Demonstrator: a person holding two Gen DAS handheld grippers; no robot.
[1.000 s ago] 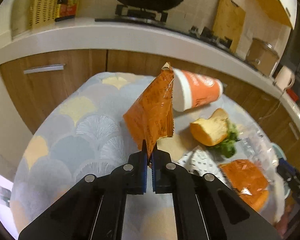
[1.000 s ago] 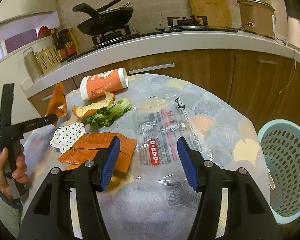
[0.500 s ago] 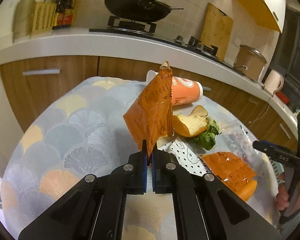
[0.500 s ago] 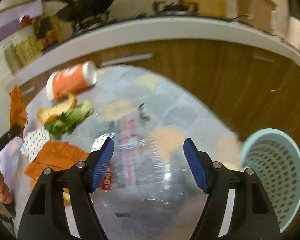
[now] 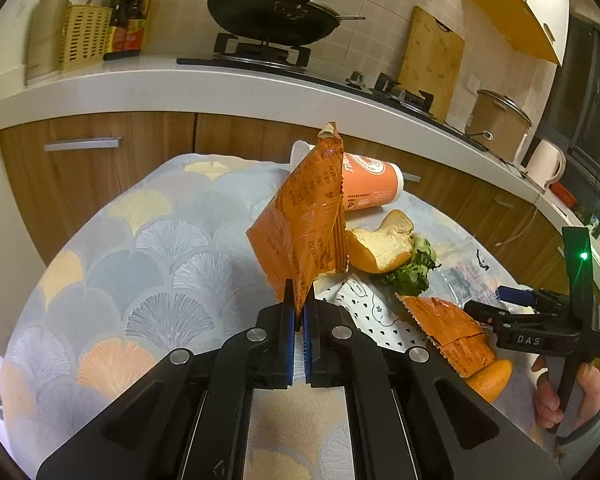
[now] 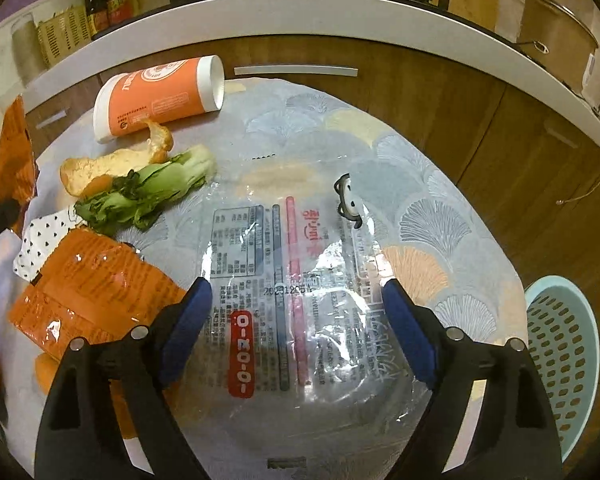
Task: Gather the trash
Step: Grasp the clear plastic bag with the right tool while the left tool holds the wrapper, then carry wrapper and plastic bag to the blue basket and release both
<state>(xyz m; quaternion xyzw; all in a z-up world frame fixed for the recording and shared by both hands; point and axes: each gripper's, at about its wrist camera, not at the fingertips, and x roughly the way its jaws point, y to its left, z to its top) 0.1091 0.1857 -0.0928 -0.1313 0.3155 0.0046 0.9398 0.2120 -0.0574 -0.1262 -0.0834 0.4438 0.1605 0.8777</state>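
Note:
My left gripper (image 5: 296,304) is shut on the bottom corner of an orange snack wrapper (image 5: 304,220) and holds it upright above the table; the wrapper also shows at the left edge of the right wrist view (image 6: 14,152). My right gripper (image 6: 296,300) is open and empty, just above a clear printed plastic bag (image 6: 292,264) lying flat on the table. A second orange wrapper (image 6: 88,292) lies left of it. An orange cup (image 6: 156,96) lies on its side at the back, with bread pieces (image 6: 100,166) and a green leaf (image 6: 148,196) beside it.
A light blue perforated basket (image 6: 560,364) stands on the floor past the table's right edge. A dotted white paper (image 6: 44,236) lies by the wrappers. Wooden cabinets and a counter with a wok (image 5: 272,12) stand behind the round table (image 5: 120,260).
My right gripper has moved down and forward over the clear plastic bag, jaws still open. My left gripper still holds the wrapper, with the view turned a little to the right.

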